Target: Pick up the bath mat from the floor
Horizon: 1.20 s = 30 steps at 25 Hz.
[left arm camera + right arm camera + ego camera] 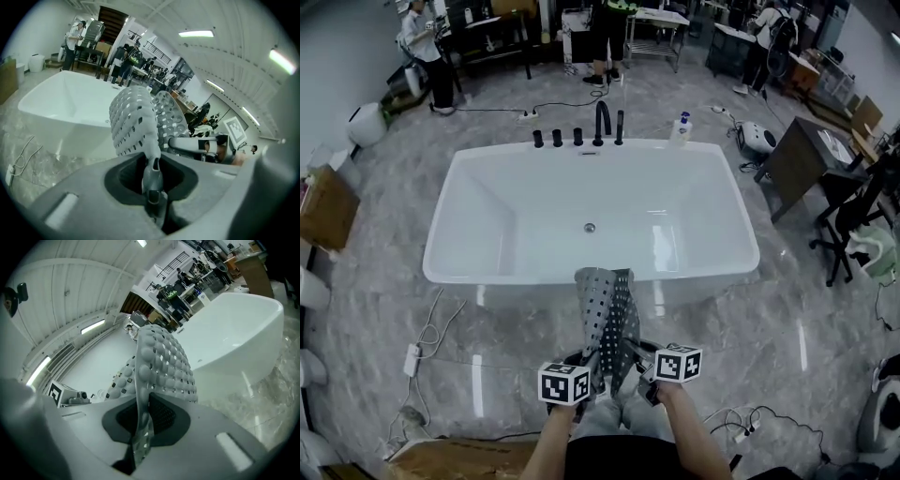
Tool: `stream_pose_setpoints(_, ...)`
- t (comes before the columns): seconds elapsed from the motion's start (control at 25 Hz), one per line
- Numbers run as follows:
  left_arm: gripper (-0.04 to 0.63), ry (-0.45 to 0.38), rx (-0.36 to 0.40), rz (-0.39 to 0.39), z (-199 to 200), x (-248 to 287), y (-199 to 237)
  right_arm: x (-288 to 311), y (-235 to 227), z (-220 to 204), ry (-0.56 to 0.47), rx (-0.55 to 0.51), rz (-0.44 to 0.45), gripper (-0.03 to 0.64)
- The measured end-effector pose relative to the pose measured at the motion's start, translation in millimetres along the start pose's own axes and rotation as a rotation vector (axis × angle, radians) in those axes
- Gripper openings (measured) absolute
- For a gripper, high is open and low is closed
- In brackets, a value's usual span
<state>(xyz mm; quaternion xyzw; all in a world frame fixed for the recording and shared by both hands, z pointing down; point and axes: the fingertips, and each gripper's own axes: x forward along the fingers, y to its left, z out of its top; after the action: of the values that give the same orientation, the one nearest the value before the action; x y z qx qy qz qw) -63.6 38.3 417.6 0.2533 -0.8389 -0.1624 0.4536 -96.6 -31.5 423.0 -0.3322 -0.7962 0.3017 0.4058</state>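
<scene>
Bath mat (607, 314) – grey, perforated, knobbly on one face – is off the floor (787, 347), held up in front of the person between both tools. It hangs folded lengthwise. In the head view its far end reaches the near rim of the bathtub (441, 253); whether it rests on that rim or only overlaps it from this angle, cannot tell.

Left tongs (152, 183): nearly closed, pinching a bunched edge of the mat between the pads. Right tongs (140, 427): clamped tight on a thin edge of the mat, which stands up edge-on between the jaws. The two tools sit close together, side by side, low in the head view.

Progress, as a judgement: the lift looks done – no part of the mat shows lying on the marble floor, and both grips look secure. What is left is at most to carry or set it somewhere, which the task does not ask for.

Around: the white tub is empty, black taps (602, 122) and a bottle (680, 128) on its far rim; people stand well beyond.
</scene>
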Motion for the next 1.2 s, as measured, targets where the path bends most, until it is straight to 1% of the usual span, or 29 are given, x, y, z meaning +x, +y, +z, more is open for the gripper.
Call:
stream_pose_setpoints(0.12,0.054,-0.048,0.030,0.010,32,-10,5,7,21,26,-0.024,-0.073,0.017,0.020)
stream_pose_setpoints(0.32,0.051,-0.142,0.080,0.004,85,-30,-4,4,49,71,-0.068,-0.182,0.006,0.018)
stream_pose_setpoints(0.52,0.049,-0.257,0.150,0.017,145,-51,-21,-7,77,130,-0.163,-0.280,0.015,0.018)
stream_pose_setpoints(0.68,0.048,-0.342,0.235,0.036,197,-72,-37,-17,105,182,-0.245,-0.358,0.027,0.018)
stream_pose_setpoints(0.92,0.046,-0.467,0.326,0.040,259,-107,-71,-47,167,247,-0.411,-0.515,0.095,0.018)
stream_pose_setpoints(1.0,0.044,-0.508,0.354,0.042,279,-122,-83,-57,186,268,-0.452,-0.571,0.093,0.018)
stream_pose_setpoints(1.08,0.044,-0.557,0.365,0.039,298,-137,-92,-67,203,288,-0.492,-0.615,0.085,0.018)
stream_pose_setpoints(1.2,0.044,-0.637,0.352,0.045,321,-153,-106,-85,218,313,-0.538,-0.678,0.054,0.018)
